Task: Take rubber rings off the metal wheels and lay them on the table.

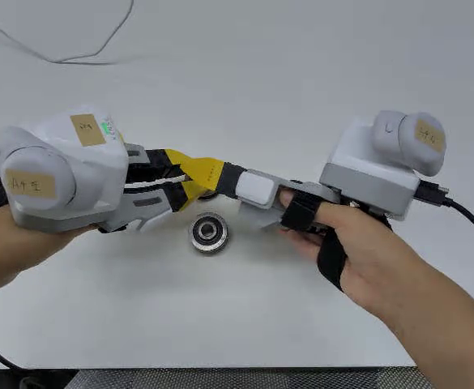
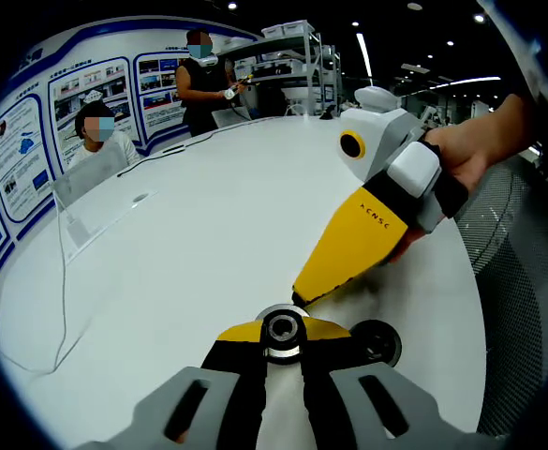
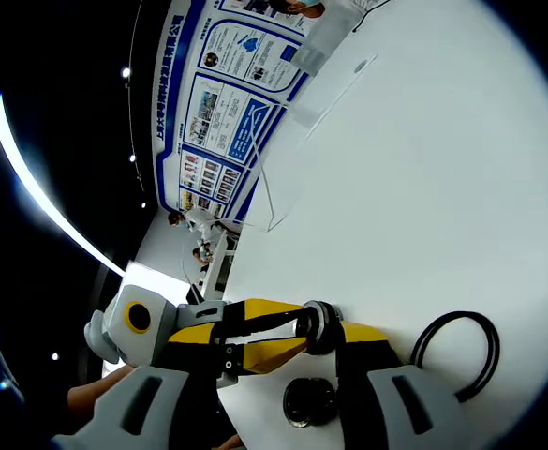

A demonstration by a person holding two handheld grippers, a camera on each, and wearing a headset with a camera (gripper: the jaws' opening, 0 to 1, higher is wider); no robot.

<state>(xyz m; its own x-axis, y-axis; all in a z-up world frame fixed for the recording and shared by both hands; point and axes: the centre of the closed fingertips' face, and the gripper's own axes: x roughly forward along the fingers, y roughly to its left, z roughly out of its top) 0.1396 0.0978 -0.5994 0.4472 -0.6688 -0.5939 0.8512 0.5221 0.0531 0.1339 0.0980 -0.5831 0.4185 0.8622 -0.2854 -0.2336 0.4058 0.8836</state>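
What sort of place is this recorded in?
Likely an indoor lab or demo hall: a long white table, blue-framed poster boards along the wall, and racks with storage bins behind.

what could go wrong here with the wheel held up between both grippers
The left gripper pinches the wheel only at its jaw tips, so a pull from the right gripper might twist it loose. A dropped wheel could strike the second wheel on the table close by, or roll away.
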